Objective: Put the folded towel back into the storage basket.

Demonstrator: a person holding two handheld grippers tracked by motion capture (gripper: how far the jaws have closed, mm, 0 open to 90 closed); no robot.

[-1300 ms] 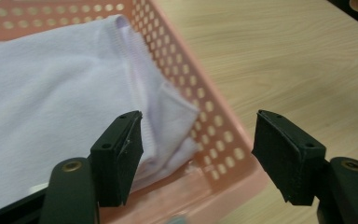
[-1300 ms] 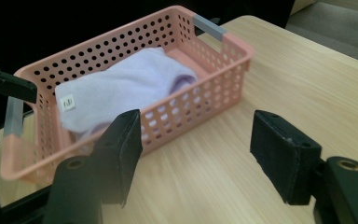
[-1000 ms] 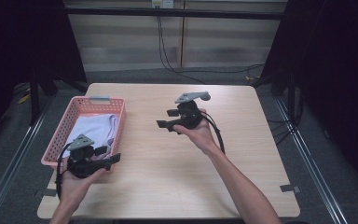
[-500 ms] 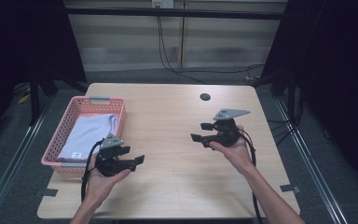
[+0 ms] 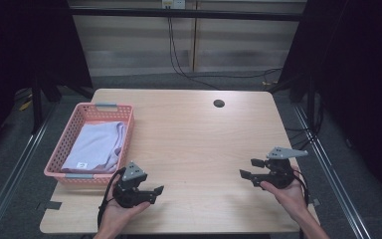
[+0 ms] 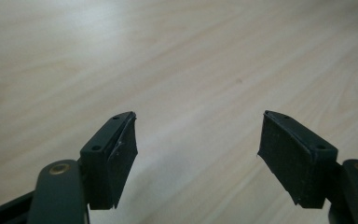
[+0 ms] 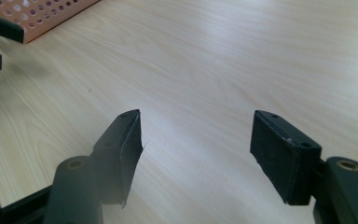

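Note:
A pink plastic basket [image 5: 69, 144] stands at the table's left edge with a folded lavender cloth [image 5: 97, 147] inside it. My left gripper [image 5: 154, 194] hovers low over the front left of the wooden table, just right of the basket's near corner and pointing right. Its jaws have just been opening and stand open [image 6: 198, 114] over bare wood, nothing between them. My right gripper [image 5: 248, 168] is near the front right corner, pointing left. It is open too [image 7: 196, 112], with only wood grain between its pads. The basket's corner [image 7: 42, 18] shows far off in the right gripper view.
A small dark hole [image 5: 219, 103] sits in the tabletop [image 5: 194, 139] toward the back. Black curtains and metal rails flank the table, and cables hang against the wall behind. Wood stretches between the two grippers.
The right gripper has swept from the table's middle to the front right. The left gripper has slid right along the front edge, away from the basket, and its jaws stand wider.

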